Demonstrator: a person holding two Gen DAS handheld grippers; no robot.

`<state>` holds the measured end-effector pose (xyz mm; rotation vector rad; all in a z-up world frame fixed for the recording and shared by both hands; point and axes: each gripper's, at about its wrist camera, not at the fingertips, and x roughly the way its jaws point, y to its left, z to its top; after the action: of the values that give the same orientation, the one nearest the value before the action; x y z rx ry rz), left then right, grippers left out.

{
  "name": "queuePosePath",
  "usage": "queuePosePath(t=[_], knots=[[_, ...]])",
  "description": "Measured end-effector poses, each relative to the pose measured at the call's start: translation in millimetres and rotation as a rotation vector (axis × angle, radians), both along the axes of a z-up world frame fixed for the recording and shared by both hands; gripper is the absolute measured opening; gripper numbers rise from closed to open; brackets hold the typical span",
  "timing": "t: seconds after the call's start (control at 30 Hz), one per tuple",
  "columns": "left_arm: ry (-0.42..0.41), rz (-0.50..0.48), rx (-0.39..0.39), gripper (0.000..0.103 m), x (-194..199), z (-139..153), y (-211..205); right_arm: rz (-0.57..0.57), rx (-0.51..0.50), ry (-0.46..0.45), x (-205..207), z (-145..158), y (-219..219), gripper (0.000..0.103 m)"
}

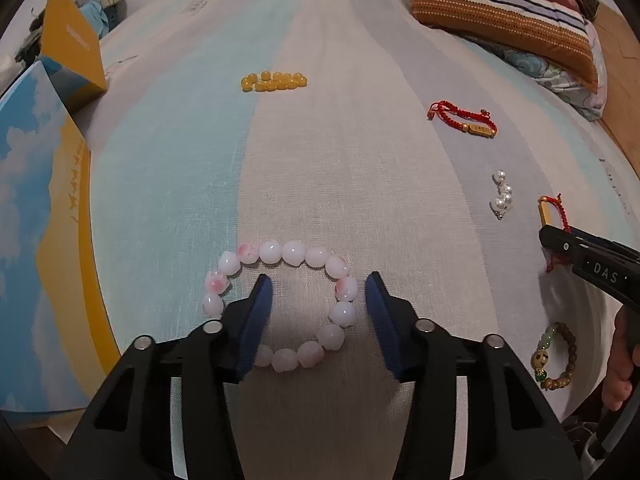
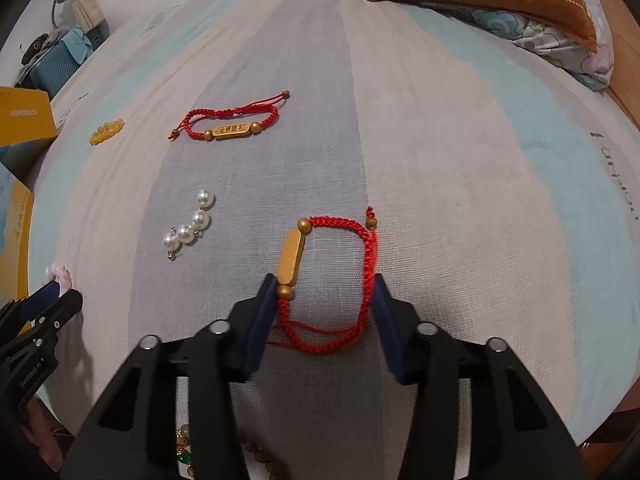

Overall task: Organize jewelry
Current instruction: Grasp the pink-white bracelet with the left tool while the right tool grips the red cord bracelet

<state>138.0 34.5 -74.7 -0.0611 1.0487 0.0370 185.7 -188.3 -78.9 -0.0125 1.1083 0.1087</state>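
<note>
A striped bedsheet (image 1: pixel 320 168) in pale blue, cream and grey carries several pieces of jewelry. At the far left lie two boxes: a blue-and-yellow box printed with clouds (image 1: pixel 36 240) and a yellow box (image 1: pixel 76 52) behind it.

Moving right, a small cluster of yellow beads (image 1: pixel 274 81) sits far up the sheet. Nearer, a pink and white bead bracelet (image 1: pixel 280 304) lies in an open ring, its glossy round beads blushed with coral patches. The left gripper (image 1: pixel 318 300) straddles the right side of this ring: one blue pad stands inside the loop and the other outside it, with the beads between. Whether the pads are pressing on the beads cannot be told.

Further right lie a red cord bracelet with an engraved gold bar (image 2: pixel 230 128), a short string of pearls (image 2: pixel 188 228), and a brown wooden bead bracelet with green and gold beads (image 1: pixel 554 356).

At the right, a second red braided bracelet with a plain gold bar (image 2: pixel 332 280) and round gold beads lies flat. The right gripper (image 2: pixel 326 300) brackets it, pads partly apart at either side of the loop, touching or just beside the cord. A striped pillow (image 1: pixel 500 12) rests at the far right corner.
</note>
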Motion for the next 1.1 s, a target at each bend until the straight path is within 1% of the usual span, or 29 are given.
queuePosePath(t=[0.07, 0.1, 0.2, 0.23, 0.27, 0.37, 0.43, 0.87, 1.1], knots=[[-0.008, -0.001, 0.007, 0.036, -1.5, 1.2, -2.0, 0.007, 0.001, -0.003, -0.4, 0.7, 1.1, 0.031], [-0.009, -0.003, 0.006, 0.034, -2.3, 1.8, -2.6, 0.008, 0.001, -0.005, -1.4, 0.9, 1.2, 0.030], [-0.009, -0.007, -0.003, 0.023, -1.0, 2.5, -1.3, 0.009, 0.002, -0.011, -3.6, 1.3, 2.2, 0.024], [-0.010, -0.006, -0.002, 0.016, -1.0, 2.6, -0.7, 0.009, 0.001, -0.013, -3.5, 2.1, 3.4, 0.021], [-0.011, -0.003, -0.005, 0.012, -1.1, 3.2, 0.4, 0.007, 0.001, -0.016, -4.5, 2.6, 4.5, 0.017], [-0.018, -0.001, -0.022, 0.012, -3.0, 5.2, 3.7, 0.000, 0.014, -0.032, -7.3, 5.4, 3.6, 0.013], [-0.024, -0.001, -0.025, 0.012, -4.3, 7.3, 4.0, -0.004, 0.026, -0.041, -8.3, 8.5, 3.0, 0.013], [-0.050, 0.010, -0.031, 0.012, -9.9, 17.7, 6.6, -0.012, 0.044, -0.071, -10.6, 17.9, -1.8, 0.013], [-0.069, 0.029, -0.042, 0.012, -16.3, 31.4, 11.2, -0.018, 0.058, -0.088, -16.5, 27.7, -3.1, 0.013]])
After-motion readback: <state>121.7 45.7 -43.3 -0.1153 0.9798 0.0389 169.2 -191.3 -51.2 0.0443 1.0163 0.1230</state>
